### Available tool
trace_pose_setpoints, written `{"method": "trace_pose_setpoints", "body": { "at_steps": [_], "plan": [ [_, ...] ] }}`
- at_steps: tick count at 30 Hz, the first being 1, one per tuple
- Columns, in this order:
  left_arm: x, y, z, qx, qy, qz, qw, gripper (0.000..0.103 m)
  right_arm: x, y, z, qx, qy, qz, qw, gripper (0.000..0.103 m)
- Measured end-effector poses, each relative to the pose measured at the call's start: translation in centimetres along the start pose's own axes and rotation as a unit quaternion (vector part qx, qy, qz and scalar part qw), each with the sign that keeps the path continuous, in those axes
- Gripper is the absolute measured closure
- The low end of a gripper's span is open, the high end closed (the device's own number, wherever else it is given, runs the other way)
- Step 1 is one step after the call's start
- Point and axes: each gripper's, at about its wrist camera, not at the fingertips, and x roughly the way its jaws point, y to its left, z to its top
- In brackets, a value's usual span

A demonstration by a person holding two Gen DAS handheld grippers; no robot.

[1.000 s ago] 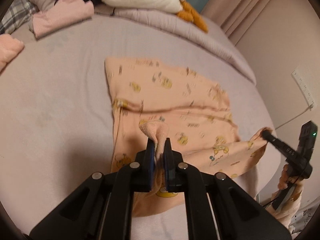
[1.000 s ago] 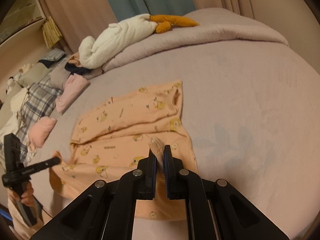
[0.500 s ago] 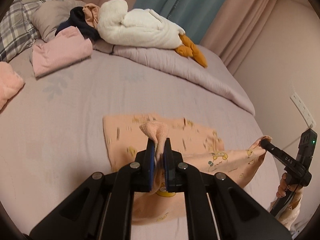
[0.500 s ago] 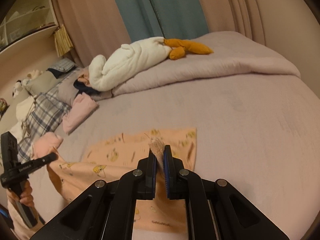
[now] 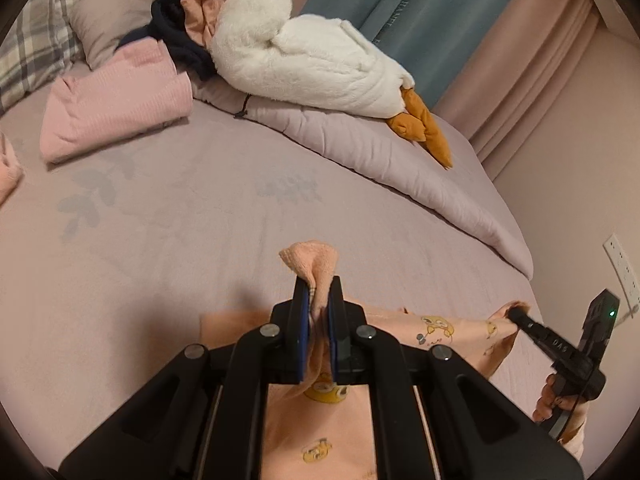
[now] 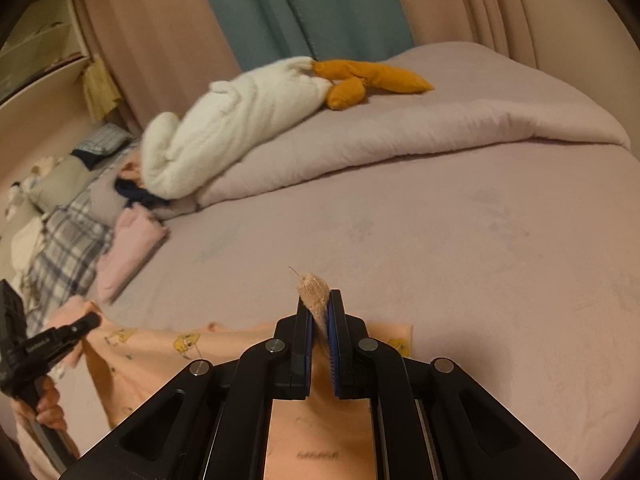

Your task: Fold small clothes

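A peach garment with yellow cartoon prints (image 5: 440, 330) hangs stretched between my two grippers above the mauve bed; it also shows in the right wrist view (image 6: 168, 344). My left gripper (image 5: 318, 292) is shut on one bunched corner of it. My right gripper (image 6: 320, 304) is shut on the other corner. Each gripper shows in the other's view, the right one (image 5: 516, 314) at the right, the left one (image 6: 90, 322) at the left. Most of the garment lies below the fingers, partly hidden.
A white plush goose (image 5: 304, 56) with orange feet lies on a rolled duvet (image 6: 420, 128) at the back. A folded pink garment (image 5: 116, 96), dark clothes and plaid pillows (image 5: 28, 44) sit at the back left. A wall with a socket (image 5: 620, 264) is at the right.
Both grippers have lifted and tilted up with the garment's corners. The garment, spread flat on the bed a second ago, now shows only at the frames' bottom; more of the bed's far side is in view.
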Motion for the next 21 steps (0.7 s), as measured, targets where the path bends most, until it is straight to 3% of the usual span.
{"method": "trace_pose_setpoints", "body": {
  "at_steps": [6,9,11,12,14,15,16,18,21],
  "plan": [
    [5.5,1.5,-0.5,-0.004,0.048,0.045,0.9978,0.094,4.6,-1.3,-0.4,0.008,0.034,-0.012,0.999,0.095],
    [6.5,2.1,-0.8,-0.004,0.064,0.064,0.9958,0.09,5.9,-1.5,-1.1,-0.009,0.056,-0.054,0.997,0.095],
    [6.4,2.3,-1.0,-0.004,0.07,0.077,0.9946,0.076,5.9,-1.7,-1.4,-0.013,0.063,-0.079,0.995,0.095],
    [6.0,2.5,-1.0,-0.007,0.068,0.086,0.994,0.066,5.9,-1.7,-1.4,-0.012,0.066,-0.085,0.994,0.091],
    [5.0,2.7,-1.1,-0.014,0.062,0.082,0.9946,0.052,4.7,-2.1,-1.6,-0.002,0.066,-0.09,0.994,0.07],
    [4.3,2.8,-1.2,-0.016,0.06,0.076,0.9951,0.043,4.0,-2.3,-1.6,0.003,0.062,-0.092,0.994,0.051],
    [3.4,2.8,-1.4,-0.017,0.059,0.073,0.9955,0.039,3.0,-2.4,-1.7,0.011,0.054,-0.095,0.994,0.044],
    [2.4,2.7,-1.7,-0.016,0.063,0.074,0.9951,0.027,0.8,-2.9,-1.9,0.027,0.039,-0.092,0.995,0.043],
    [1.0,2.6,-3.1,-0.012,0.079,0.077,0.9938,0.026,-2.3,-3.4,-3.1,0.041,0.037,-0.082,0.995,0.041]
  ]
}}
